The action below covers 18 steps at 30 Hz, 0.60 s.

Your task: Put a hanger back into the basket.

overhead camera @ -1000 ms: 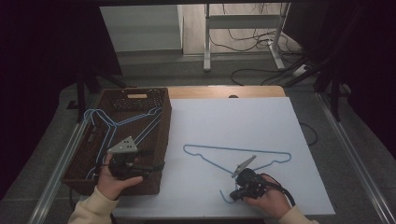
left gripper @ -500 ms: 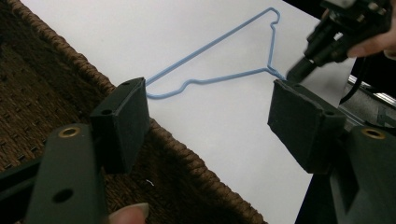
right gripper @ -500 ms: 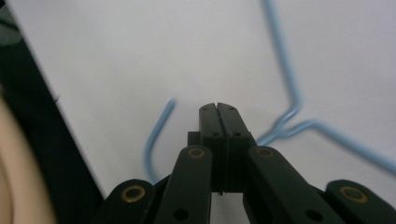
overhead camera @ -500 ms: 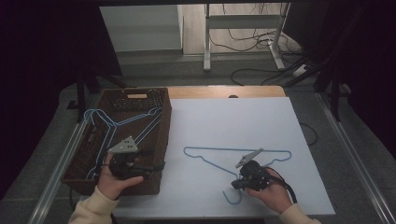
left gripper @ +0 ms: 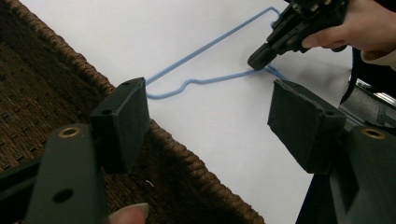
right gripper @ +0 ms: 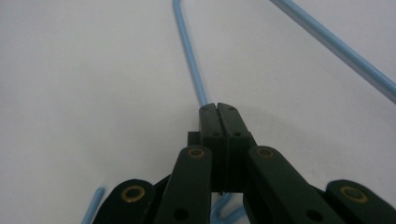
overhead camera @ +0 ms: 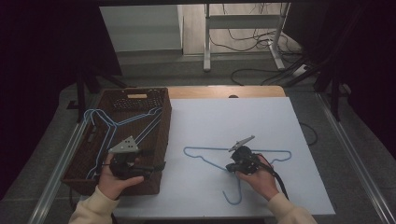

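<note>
Hanger (right gripper: 190, 56) wire pinched, seemingly, in right claw (right gripper: 218, 108).

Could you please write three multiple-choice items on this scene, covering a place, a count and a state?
1. Where does the hanger held by the right tool lie?
A. in the basket
B. on the white tabletop
C. on the floor

2. How many blue hangers lie in the basket?
A. none
B. one
C. more than one

3. How do the left tool's jaws stand?
A. apart, nothing between them
B. closed on a hanger
C. closed on the basket's rim

Answers: 1 B, its wire lies flat on the tabletop. 2 C, several wires overlap there. 3 A, bare tabletop shows between them.
</note>
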Each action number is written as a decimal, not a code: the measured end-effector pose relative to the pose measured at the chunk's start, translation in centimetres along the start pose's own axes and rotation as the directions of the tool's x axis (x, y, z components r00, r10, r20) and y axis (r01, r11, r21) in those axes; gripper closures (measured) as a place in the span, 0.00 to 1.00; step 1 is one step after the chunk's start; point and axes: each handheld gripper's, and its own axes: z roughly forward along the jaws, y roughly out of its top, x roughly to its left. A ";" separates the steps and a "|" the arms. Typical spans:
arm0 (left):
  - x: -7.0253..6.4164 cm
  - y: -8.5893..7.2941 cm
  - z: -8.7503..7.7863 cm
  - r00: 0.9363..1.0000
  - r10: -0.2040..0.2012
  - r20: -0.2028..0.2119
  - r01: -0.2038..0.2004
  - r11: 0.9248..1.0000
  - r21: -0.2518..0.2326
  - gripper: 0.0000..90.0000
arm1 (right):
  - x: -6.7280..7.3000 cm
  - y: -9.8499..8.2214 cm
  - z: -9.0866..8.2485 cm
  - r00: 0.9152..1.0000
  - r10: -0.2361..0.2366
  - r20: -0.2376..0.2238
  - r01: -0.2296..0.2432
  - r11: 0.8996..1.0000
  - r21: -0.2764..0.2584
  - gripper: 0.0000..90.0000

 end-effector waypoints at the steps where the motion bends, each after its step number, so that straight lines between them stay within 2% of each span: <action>1: 0.0 0.0 0.0 1.000 0.000 0.000 0.000 1.000 0.000 0.32 | 0.0 0.1 0.3 1.000 0.003 0.001 -0.003 1.000 0.005 1.00; 5: 0.0 0.0 0.0 1.000 0.000 0.000 0.000 1.000 -0.001 0.32 | 0.1 0.5 0.6 1.000 -0.003 -0.005 0.003 1.000 0.004 1.00; 7: 0.0 0.0 0.0 1.000 0.000 0.000 0.000 1.000 -0.001 0.32 | 0.0 0.7 0.6 1.000 -0.004 0.019 0.004 1.000 -0.007 1.00; 10: -0.1 0.0 0.1 1.000 0.002 0.001 -0.002 1.000 0.002 0.32 | -0.4 0.9 0.7 1.000 0.011 0.018 -0.011 1.000 -0.005 1.00; 13: -0.1 0.0 0.1 1.000 0.003 0.002 -0.003 1.000 0.002 0.32 | -0.4 0.9 1.2 1.000 0.003 0.010 -0.003 1.000 0.009 1.00; 18: 0.0 0.0 0.1 1.000 0.001 0.001 -0.001 1.000 0.002 0.32 | 0.0 0.8 1.1 0.999 -0.018 -0.029 0.019 1.000 0.018 1.00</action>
